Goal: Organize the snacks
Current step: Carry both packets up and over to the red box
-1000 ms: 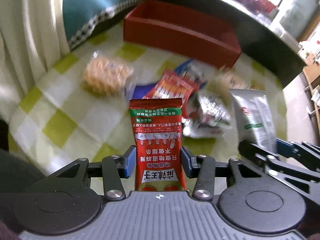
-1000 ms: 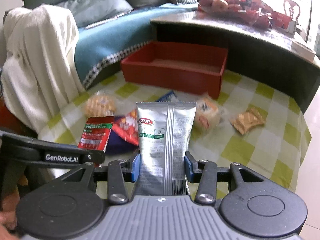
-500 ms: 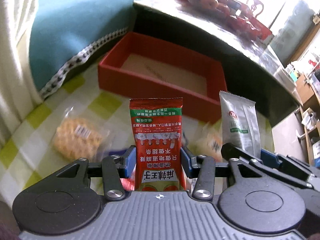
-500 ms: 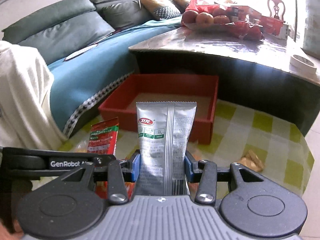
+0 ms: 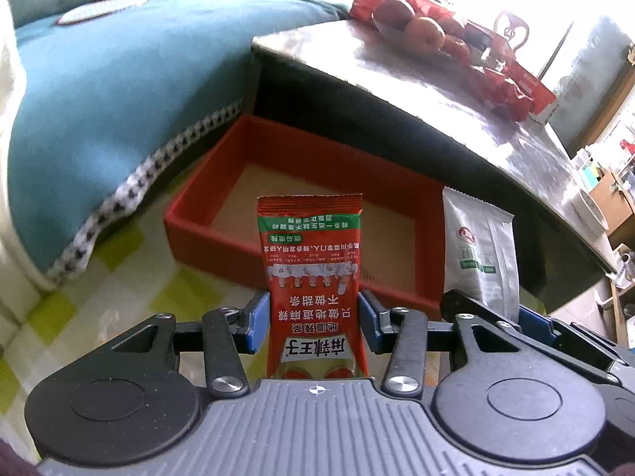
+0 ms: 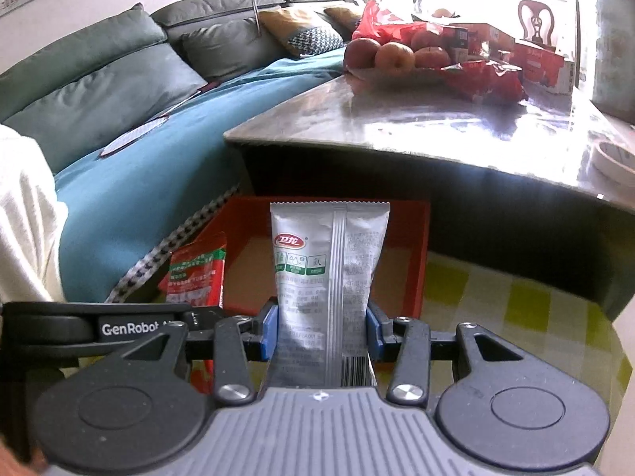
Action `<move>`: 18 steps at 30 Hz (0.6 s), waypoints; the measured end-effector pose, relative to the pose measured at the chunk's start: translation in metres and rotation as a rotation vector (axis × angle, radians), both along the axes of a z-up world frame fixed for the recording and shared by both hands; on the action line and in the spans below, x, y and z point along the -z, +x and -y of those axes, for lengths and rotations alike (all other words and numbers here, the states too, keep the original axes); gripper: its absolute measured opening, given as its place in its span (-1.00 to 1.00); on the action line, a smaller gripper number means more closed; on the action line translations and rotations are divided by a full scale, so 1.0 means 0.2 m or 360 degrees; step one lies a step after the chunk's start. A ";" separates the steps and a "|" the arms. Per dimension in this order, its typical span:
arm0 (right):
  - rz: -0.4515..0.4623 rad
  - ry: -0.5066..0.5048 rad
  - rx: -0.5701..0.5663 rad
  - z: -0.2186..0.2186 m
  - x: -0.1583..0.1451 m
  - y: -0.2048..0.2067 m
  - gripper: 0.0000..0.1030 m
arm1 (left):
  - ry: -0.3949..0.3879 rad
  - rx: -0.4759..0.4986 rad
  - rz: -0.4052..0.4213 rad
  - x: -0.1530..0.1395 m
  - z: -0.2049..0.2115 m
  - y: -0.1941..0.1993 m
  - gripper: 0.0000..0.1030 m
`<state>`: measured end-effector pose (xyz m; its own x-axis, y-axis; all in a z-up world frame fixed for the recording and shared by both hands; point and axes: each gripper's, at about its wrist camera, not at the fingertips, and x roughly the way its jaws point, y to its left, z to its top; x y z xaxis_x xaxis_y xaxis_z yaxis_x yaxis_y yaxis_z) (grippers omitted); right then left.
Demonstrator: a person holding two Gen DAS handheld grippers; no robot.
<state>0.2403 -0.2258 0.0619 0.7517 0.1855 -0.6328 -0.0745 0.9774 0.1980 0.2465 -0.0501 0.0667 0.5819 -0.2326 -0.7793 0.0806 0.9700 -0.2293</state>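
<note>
My left gripper [image 5: 313, 327] is shut on a red snack packet [image 5: 311, 273] that stands upright between its blue pads. My right gripper [image 6: 322, 331] is shut on a silver snack packet [image 6: 327, 277], also upright. Each view shows the other's load: the silver packet [image 5: 482, 254] at the right of the left wrist view, the red packet [image 6: 196, 273] at the left of the right wrist view. An open red box [image 5: 222, 198] with a brown floor lies just ahead of both grippers on the green-checked cloth [image 5: 131, 289]. The same red box [image 6: 420, 230] sits behind the silver packet.
A dark low table [image 6: 397, 119] overhangs the far side of the box, carrying apples and red packaging. A teal-covered sofa [image 5: 99, 91] with a checkered trim borders the cloth on the left. A white blanket [image 6: 20, 222] hangs at the far left.
Both grippers have carried their packets forward from the snack pile toward the red box, which now looms larger. The loose snacks on the cloth have dropped out of view.
</note>
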 end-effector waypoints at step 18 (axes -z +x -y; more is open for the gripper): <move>-0.0087 -0.0046 0.0015 0.02 0.10 0.53 -0.12 | 0.0194 0.0019 0.0065 0.06 0.15 0.49 0.04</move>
<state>0.3468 -0.2298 0.0413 0.7177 0.1599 -0.6778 -0.0555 0.9833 0.1732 0.3438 -0.0798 0.0548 0.6115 -0.1450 -0.7778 0.0995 0.9894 -0.1062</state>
